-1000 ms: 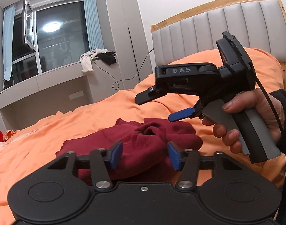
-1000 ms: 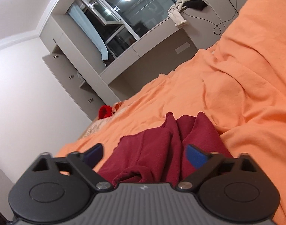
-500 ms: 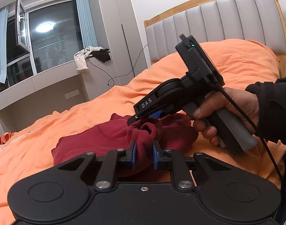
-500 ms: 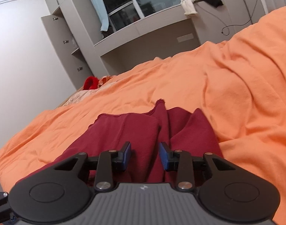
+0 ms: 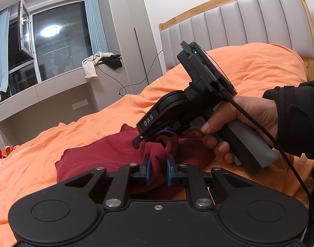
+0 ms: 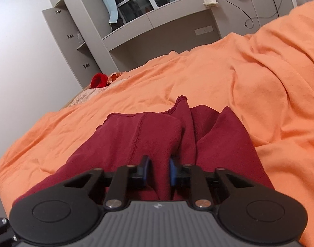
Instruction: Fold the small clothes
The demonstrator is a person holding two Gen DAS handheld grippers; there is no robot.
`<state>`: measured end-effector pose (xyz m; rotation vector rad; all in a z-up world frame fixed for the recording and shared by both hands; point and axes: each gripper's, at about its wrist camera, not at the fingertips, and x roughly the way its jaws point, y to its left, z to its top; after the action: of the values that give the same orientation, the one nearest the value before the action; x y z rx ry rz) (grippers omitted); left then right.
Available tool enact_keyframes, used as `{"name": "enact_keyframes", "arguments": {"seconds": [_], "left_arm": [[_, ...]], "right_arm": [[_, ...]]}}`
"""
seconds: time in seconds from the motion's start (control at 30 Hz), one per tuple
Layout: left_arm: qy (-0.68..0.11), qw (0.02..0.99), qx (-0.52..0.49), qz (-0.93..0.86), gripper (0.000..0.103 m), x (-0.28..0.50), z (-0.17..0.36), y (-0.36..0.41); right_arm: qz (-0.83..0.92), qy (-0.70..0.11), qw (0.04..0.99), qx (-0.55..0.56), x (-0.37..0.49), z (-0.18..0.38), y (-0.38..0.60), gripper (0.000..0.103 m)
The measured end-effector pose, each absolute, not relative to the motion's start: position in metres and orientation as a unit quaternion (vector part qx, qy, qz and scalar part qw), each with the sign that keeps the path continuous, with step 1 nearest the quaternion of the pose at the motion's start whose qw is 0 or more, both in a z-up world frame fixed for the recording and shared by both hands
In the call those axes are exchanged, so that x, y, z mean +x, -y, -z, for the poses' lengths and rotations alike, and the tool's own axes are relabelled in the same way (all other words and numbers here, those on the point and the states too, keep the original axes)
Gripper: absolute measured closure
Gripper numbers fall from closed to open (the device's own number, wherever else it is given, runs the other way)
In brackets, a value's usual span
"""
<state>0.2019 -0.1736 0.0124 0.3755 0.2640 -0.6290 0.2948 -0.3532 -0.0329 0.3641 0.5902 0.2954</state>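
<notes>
A dark red garment (image 5: 107, 150) lies crumpled on the orange bed cover (image 5: 43, 144). My left gripper (image 5: 157, 164) is shut on a bunched, ribbed edge of it, the cloth pinched between the blue pads. Just beyond, a person's hand (image 5: 249, 115) holds my right gripper (image 5: 150, 136), nose down on the same bunch. In the right wrist view the right gripper (image 6: 159, 168) has its jaws closing on a raised fold of the garment (image 6: 136, 135), with the pads pressing the cloth. The rest of the garment spreads flat ahead.
A padded grey headboard (image 5: 239, 20) with a wooden frame stands behind the bed. A bright red item (image 6: 98, 80) lies at the bed's far edge. White and black clothes (image 5: 95, 65) and a cable hang from the window ledge. Grey cabinets (image 6: 74, 30) line the wall.
Both grippers have closed on the garment. The right gripper came down from above the cloth, rolled level, and its pads now pinch a fold. The left gripper stayed in place.
</notes>
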Motion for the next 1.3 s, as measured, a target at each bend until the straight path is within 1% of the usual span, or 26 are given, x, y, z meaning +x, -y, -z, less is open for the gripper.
{"name": "enact_keyframes", "arguments": {"seconds": [0.07,0.2,0.4,0.57,0.77,1.03,1.13,1.2,1.3], "left_arm": [[-0.128,0.926,0.182,0.306,0.088,0.201,-0.011,0.174],[-0.127,0.93,0.167,0.302,0.09,0.202,-0.013,0.178],[-0.112,0.93,0.169,0.307,0.091,0.202,-0.017,0.196],[-0.118,0.93,0.155,0.312,0.091,0.207,-0.019,0.213],[-0.144,0.926,0.133,0.323,0.091,0.213,-0.014,0.239],[-0.176,0.92,0.132,0.325,0.091,0.219,0.005,0.251],[-0.18,0.919,0.13,0.326,0.09,0.221,0.008,0.249],[-0.181,0.919,0.13,0.326,0.089,0.221,0.009,0.249],[-0.185,0.918,0.124,0.327,0.087,0.221,0.01,0.249]], "right_arm": [[-0.145,-0.279,0.935,0.164,0.291,0.029,0.35,0.092],[-0.145,-0.252,0.945,0.152,0.286,0.02,0.35,0.096],[-0.13,-0.205,0.958,0.152,0.278,0.0,0.364,0.096],[-0.114,-0.187,0.964,0.152,0.273,-0.008,0.381,0.096],[-0.087,-0.196,0.962,0.167,0.271,-0.003,0.404,0.096],[-0.067,-0.251,0.951,0.165,0.277,0.017,0.413,0.096],[-0.066,-0.261,0.948,0.172,0.275,0.02,0.417,0.092],[-0.065,-0.265,0.945,0.179,0.274,0.021,0.421,0.082],[-0.064,-0.271,0.941,0.191,0.272,0.023,0.426,0.073]]}}
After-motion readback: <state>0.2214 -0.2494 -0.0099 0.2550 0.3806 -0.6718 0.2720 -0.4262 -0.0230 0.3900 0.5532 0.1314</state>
